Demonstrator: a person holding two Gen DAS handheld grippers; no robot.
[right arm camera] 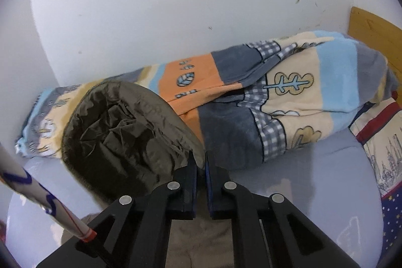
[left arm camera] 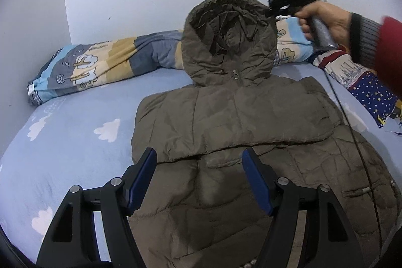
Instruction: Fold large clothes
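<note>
An olive-brown padded jacket (left arm camera: 241,132) lies on the blue bed sheet (left arm camera: 75,137), its sleeves folded across the chest. Its hood (left arm camera: 228,42) stands lifted off the bed at the far end. My right gripper (right arm camera: 200,160) is shut on the hood's right rim (right arm camera: 198,152); from the left wrist view the same gripper (left arm camera: 272,10) meets the hood's upper right edge, held by a hand in a red sleeve. My left gripper (left arm camera: 198,157) hovers open over the jacket's lower body, nothing between its blue pads (left arm camera: 145,167).
A rolled patterned blanket (left arm camera: 108,64) lies along the white wall behind the hood. A starry quilt (left arm camera: 371,94) and a wooden headboard (right arm camera: 371,27) are at the right. A thin black cable (left arm camera: 356,142) crosses the jacket's right side.
</note>
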